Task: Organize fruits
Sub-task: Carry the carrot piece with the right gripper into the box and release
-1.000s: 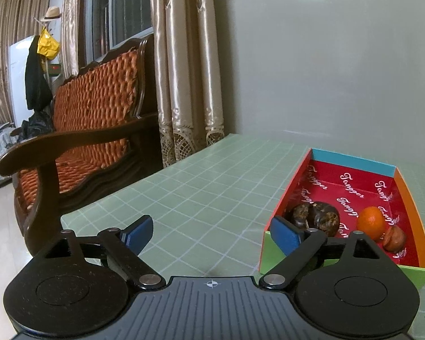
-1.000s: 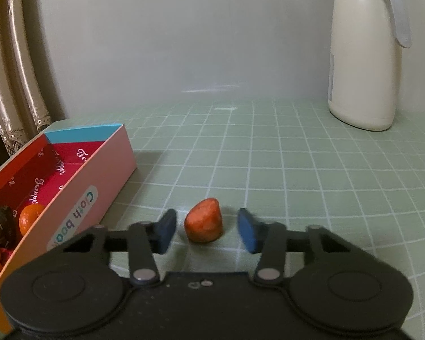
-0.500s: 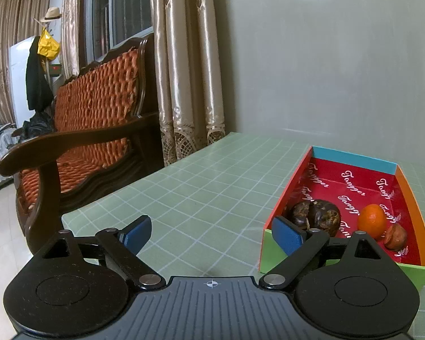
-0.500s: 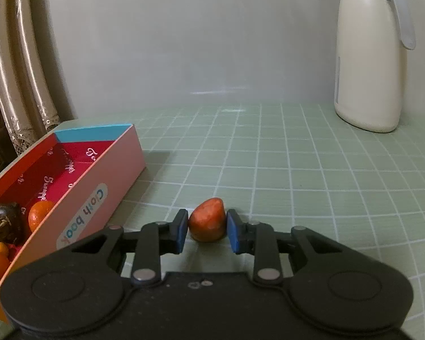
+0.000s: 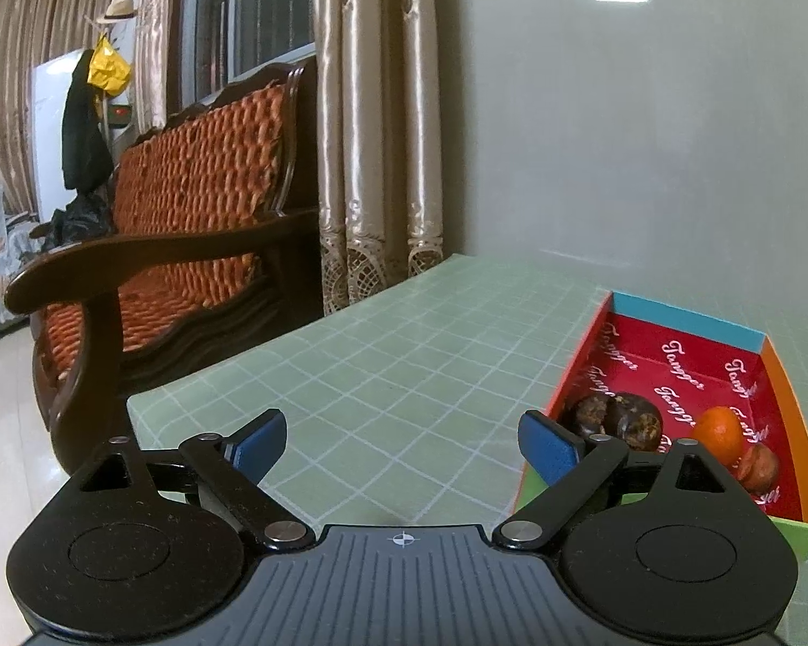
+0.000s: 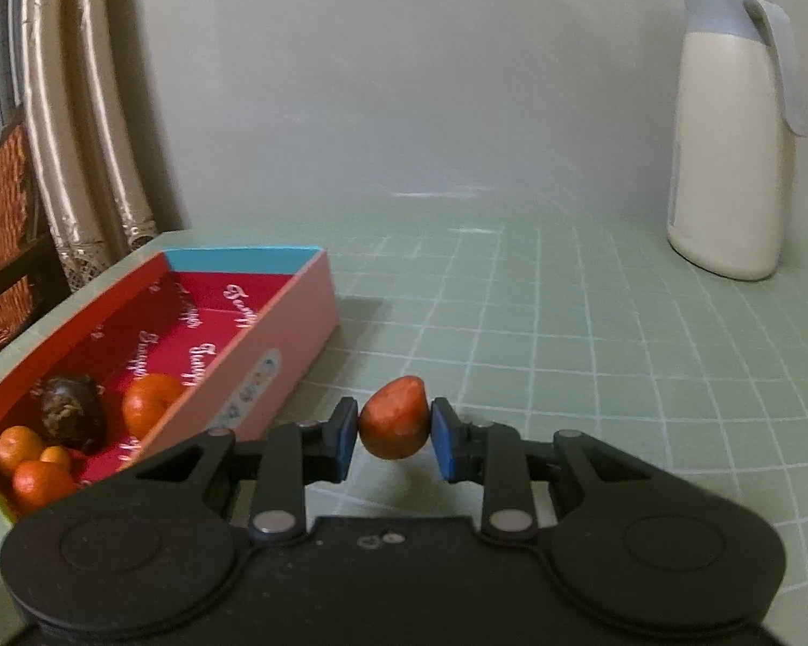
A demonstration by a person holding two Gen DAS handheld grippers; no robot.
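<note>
My right gripper (image 6: pixel 394 440) is shut on a small orange-red fruit (image 6: pixel 394 417) and holds it above the green table, just right of the colourful box (image 6: pixel 274 344). The box holds a dark wrinkled fruit (image 6: pixel 72 412) and several small oranges (image 6: pixel 148 409). My left gripper (image 5: pixel 401 444) is open and empty over the table, left of the same box (image 5: pixel 786 398), where the dark fruit (image 5: pixel 617 420), an orange (image 5: pixel 719 433) and a reddish fruit (image 5: pixel 759 468) lie.
A cream thermos jug (image 6: pixel 732 129) stands at the back right of the green gridded table (image 6: pixel 592 334). A wooden sofa with an orange cushion (image 5: pixel 188 226) and curtains (image 5: pixel 377 124) stand left of the table. A grey wall is behind.
My right gripper closed on the orange-red fruit and lifted it off the table, turning a little toward the box. My left gripper has barely moved.
</note>
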